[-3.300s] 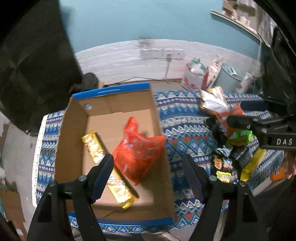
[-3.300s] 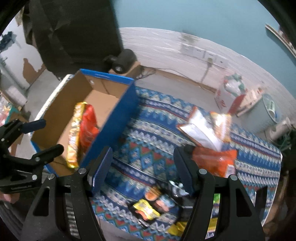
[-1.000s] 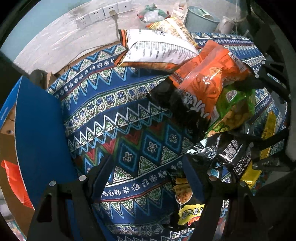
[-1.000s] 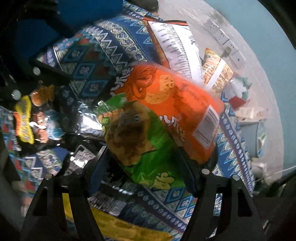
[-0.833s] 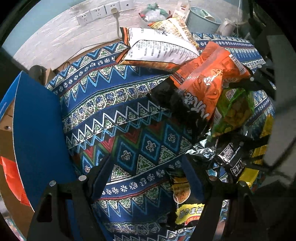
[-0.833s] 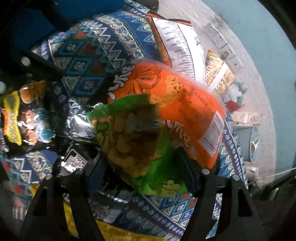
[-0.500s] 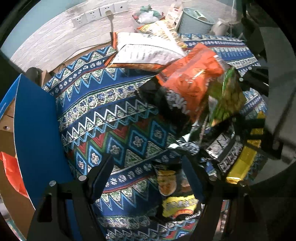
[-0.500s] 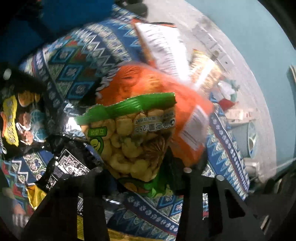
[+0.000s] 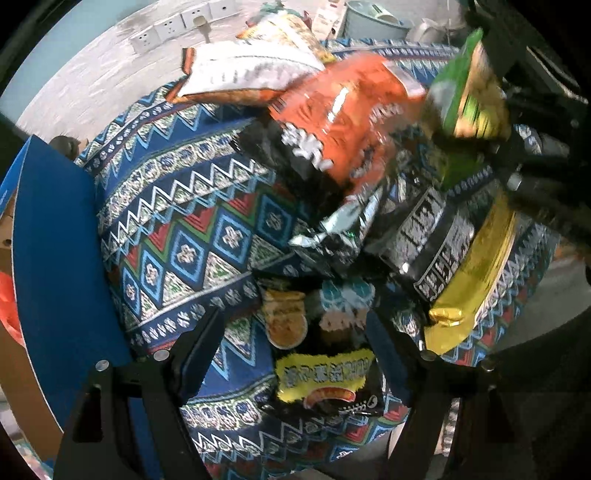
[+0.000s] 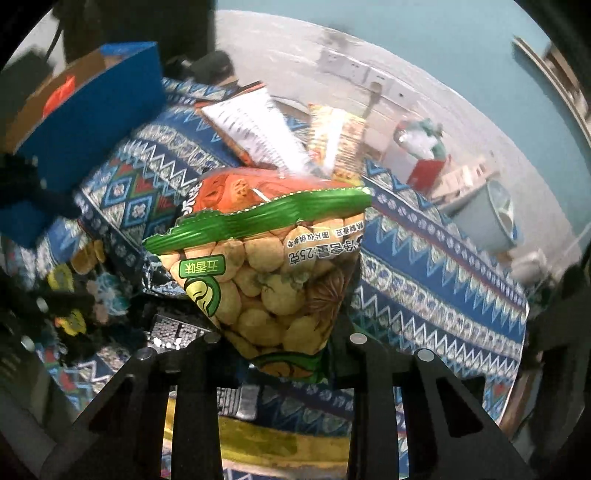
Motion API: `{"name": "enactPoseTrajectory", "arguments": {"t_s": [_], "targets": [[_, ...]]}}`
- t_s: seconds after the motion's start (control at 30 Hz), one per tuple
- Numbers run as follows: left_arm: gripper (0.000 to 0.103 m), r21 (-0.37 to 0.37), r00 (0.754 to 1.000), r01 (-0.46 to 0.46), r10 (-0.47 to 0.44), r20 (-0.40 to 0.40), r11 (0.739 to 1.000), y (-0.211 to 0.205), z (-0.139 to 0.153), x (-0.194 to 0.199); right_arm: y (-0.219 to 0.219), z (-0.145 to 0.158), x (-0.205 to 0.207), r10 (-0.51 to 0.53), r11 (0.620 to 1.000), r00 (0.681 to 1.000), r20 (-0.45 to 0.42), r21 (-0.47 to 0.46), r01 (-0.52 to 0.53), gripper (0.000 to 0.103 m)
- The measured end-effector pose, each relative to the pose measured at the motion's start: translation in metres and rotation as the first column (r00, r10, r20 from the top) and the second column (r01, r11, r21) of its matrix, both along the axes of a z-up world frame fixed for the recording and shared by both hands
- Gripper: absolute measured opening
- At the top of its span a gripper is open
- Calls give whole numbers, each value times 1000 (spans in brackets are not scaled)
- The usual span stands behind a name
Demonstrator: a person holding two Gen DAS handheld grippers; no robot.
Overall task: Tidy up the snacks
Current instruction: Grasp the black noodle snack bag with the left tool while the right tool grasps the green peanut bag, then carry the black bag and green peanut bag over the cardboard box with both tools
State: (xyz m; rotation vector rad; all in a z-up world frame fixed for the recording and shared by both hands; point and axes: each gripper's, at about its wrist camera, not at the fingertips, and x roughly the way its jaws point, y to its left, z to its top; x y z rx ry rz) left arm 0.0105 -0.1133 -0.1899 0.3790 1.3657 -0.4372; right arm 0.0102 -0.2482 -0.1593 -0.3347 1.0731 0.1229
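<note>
My right gripper [image 10: 280, 343] is shut on a green bean snack bag [image 10: 266, 273] and holds it up above the snack pile; the bag also shows in the left wrist view [image 9: 469, 99]. My left gripper [image 9: 295, 350] is open, its fingers either side of a black and yellow snack bag [image 9: 325, 373] at the table's near edge. An orange bag [image 9: 343, 122], black packets [image 9: 424, 236] and a yellow bag [image 9: 476, 273] lie on the patterned cloth [image 9: 184, 229]. The blue-sided cardboard box [image 9: 55, 266] stands at the left.
A white bag [image 9: 243, 70] and another snack bag [image 9: 291, 33] lie at the far side of the table. A grey bin [image 10: 487, 218] and red-white items [image 10: 421, 147] stand on the floor by the wall with sockets [image 9: 177, 26].
My right gripper closed on the green bag and lifted it off the pile. My left gripper moved from over the box to the snack pile and came nearer the black and yellow bag.
</note>
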Motion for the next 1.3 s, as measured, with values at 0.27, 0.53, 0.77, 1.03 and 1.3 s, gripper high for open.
{"name": "enactPoseTrajectory", "arguments": {"t_s": [0.27, 0.53, 0.77, 1.03, 1.3], "targets": [[85, 59, 1000, 9, -8, -16, 998, -12, -24, -15, -22, 18, -23, -130, 984, 992, -3, 126, 129, 27], [60, 4, 998, 7, -7, -65, 1000, -10, -40, -18, -20, 22, -31, -129, 979, 992, 2, 157, 127, 27], [55, 31, 999, 44, -44, -11, 999, -3, -32, -18, -17, 29, -29, -144, 970, 990, 6, 200, 140, 27], [55, 23, 997, 16, -18, 72, 1000, 12, 8, -17, -7, 44, -26, -143, 965, 989, 32, 225, 132, 27], [55, -4, 985, -11, 11, 172, 1000, 23, 50, -10, 3, 58, -23, -141, 963, 988, 55, 240, 124, 27]]}}
